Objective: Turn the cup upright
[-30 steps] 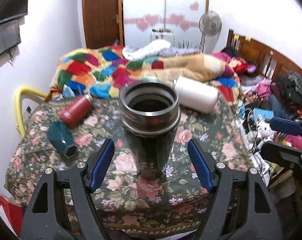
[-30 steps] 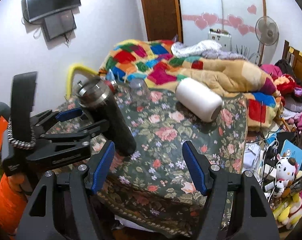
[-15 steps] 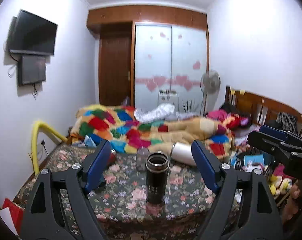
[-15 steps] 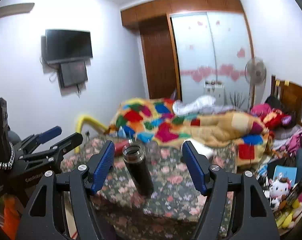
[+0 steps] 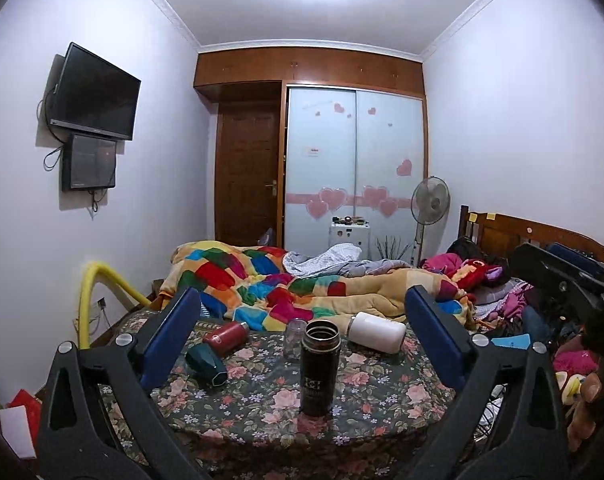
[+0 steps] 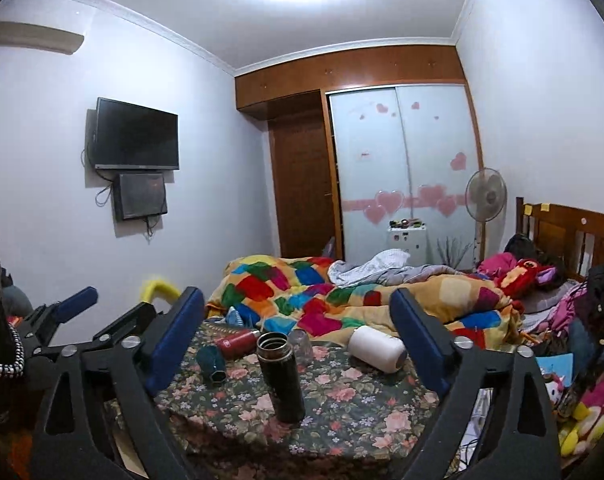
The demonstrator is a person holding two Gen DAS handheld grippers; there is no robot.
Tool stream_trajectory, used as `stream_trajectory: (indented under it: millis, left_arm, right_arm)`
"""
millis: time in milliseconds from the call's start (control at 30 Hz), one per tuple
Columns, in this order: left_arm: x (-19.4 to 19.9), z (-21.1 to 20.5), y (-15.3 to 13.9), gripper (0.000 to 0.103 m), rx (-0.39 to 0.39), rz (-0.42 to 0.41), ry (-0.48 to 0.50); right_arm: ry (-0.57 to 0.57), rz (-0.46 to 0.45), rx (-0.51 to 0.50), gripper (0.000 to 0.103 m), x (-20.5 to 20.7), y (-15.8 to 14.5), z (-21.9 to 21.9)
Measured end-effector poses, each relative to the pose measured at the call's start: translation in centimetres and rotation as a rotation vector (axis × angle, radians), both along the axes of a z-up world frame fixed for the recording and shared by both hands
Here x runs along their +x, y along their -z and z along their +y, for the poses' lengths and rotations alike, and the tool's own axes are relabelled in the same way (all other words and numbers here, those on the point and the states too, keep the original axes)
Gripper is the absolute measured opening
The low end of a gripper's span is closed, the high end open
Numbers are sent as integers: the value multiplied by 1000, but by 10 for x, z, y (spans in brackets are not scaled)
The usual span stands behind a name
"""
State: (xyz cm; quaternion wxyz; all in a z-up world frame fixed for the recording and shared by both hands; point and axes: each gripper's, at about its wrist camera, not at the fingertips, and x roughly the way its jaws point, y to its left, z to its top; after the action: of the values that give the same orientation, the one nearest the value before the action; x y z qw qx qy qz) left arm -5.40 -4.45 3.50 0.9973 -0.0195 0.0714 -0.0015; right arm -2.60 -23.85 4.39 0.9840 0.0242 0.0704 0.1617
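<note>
A tall black cup (image 5: 319, 368) stands upright with its mouth open, near the front of the floral-clothed table (image 5: 382, 396); it also shows in the right wrist view (image 6: 281, 376). My left gripper (image 5: 302, 344) is open and empty, pulled well back from the cup. My right gripper (image 6: 298, 340) is open and empty, also well back. The left gripper shows at the left edge of the right wrist view (image 6: 74, 312).
On the table lie a red bottle (image 5: 226, 337), a dark green cup (image 5: 206, 365) and a white cup (image 5: 377, 332) on their sides, and a clear glass jar (image 5: 295, 336) stands behind the black cup. A bed with a patchwork quilt (image 5: 262, 288) lies behind. Clutter fills the right side.
Both grippers have drawn back and tilted up from the table. The left gripper was close around the black cup a second ago; now the cup stands alone, far off.
</note>
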Motion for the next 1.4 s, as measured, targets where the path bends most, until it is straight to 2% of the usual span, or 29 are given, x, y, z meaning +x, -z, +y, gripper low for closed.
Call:
stream_trajectory:
  millis: [33,1400]
  left_arm:
    - [0,1,1,103,0,1,-3]
    - [5,8,9,103,-23,27,-18]
  right_arm:
    - [7,-1,-5,103,-1,1,1]
    - [15,30,-28,103,-6,13,3]
